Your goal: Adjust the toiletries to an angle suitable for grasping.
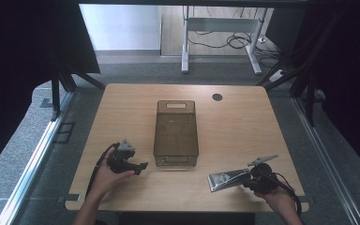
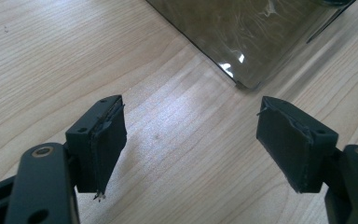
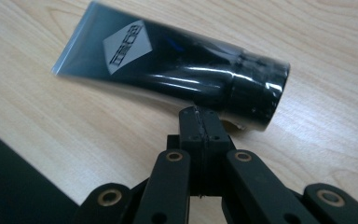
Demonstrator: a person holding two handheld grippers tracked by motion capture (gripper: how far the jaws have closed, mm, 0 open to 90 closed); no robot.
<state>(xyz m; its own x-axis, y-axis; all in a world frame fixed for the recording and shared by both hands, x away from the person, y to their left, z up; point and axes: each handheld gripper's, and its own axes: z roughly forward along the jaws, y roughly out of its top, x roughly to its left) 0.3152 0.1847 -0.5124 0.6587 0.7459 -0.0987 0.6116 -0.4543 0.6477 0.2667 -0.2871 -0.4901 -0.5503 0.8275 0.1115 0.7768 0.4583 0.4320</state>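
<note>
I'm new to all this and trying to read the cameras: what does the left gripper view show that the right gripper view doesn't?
Left gripper view: its own tongs with jaws spread wide and nothing between them, and a corner of the smoky see-through bin. Right gripper view: its tongs with jaws pressed together, just short of a black tube lying on its side with a white diamond label. Both share the light wooden table.

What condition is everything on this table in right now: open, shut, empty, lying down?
Left tongs: jaws wide open, nothing between them, near a corner of the bin.
Right tongs: jaws pressed shut, empty, tips just beside the tube's cap.
Black tube: lying flat on the table, cap on, not gripped.
Smoky see-through bin: upright, no lid, looks empty.
Wooden table: bears the bin and the tube.
</note>
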